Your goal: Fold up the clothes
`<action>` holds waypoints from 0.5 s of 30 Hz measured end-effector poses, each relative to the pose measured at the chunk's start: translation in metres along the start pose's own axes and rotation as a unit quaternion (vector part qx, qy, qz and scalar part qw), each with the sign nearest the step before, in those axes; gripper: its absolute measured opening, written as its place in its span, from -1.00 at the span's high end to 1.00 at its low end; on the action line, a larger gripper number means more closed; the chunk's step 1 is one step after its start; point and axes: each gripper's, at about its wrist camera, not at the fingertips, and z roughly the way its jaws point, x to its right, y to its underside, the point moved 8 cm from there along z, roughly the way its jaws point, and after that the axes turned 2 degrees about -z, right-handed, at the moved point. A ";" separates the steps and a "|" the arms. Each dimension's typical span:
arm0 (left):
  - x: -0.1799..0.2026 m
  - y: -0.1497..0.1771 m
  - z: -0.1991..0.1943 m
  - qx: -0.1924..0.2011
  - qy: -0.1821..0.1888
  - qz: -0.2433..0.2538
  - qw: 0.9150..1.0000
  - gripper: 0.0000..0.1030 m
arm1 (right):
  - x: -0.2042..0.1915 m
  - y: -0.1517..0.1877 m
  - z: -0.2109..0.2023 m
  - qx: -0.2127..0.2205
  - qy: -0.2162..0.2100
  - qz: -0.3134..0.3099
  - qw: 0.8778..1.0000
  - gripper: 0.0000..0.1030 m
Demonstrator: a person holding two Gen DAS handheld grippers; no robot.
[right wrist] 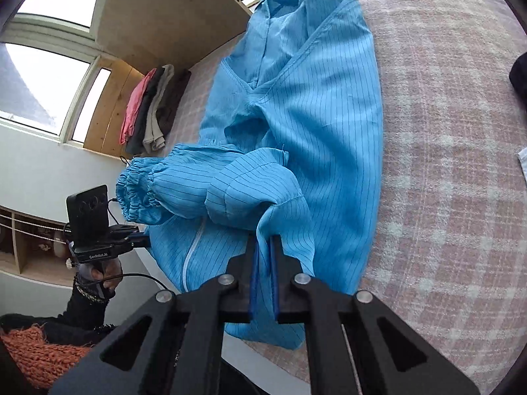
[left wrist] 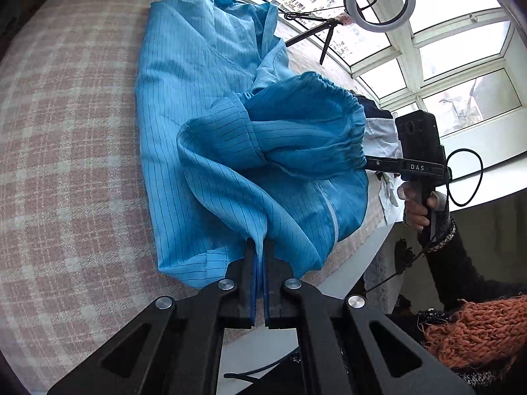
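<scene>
Fingers: both pairs clenched on cloth. Left gripper (left wrist: 260, 256) pinches a fold of the blue coat (left wrist: 197, 105) between its blue pads; right gripper (right wrist: 263, 253) pinches another fold the same way.
Coat: lying on the plaid bed cover (left wrist: 66, 131), near the edge closest to the person, hem end lifted where the fingers bite.
Landmark: the coat's white zipper (left wrist: 331, 217), running up the front panel.
Left grip: on the hem side of the zipper, away from the windows (left wrist: 461, 52).
Right grip: across the zipper from the left one, towards the open plaid.
Long axis: straight away from both sets of fingers, hem nearest, collar (right wrist: 283, 0) farthest.
Nearer hand: cannot call it, both sit at the hem end about level.
Sleeve: gathered cuff (left wrist: 352, 125) bunched above the zipper, draped across the body, touching the other gripper's fingers in each view.
Coming move, my read: carry the hem forward along that axis towards the collar, both hands together.
Left view only: ring light (left wrist: 378, 0) on its tripod and the right hand (left wrist: 415, 207) on its handle.
Right view only: folded clothes (right wrist: 151, 105) stacked beyond the coat, and the left hand (right wrist: 105, 273).
</scene>
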 end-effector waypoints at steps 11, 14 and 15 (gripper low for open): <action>-0.007 0.001 0.014 -0.032 -0.014 0.029 0.999 0.92 | 0.005 0.017 0.000 -0.003 0.124 -0.071 0.990 -0.03; -0.004 0.005 0.015 -0.041 -0.028 0.054 0.997 0.92 | -0.014 0.008 -0.013 0.040 0.189 -0.120 0.974 0.15; -0.004 0.006 0.015 -0.040 -0.031 0.057 0.997 0.92 | -0.027 0.004 -0.018 0.058 0.206 -0.145 0.966 0.18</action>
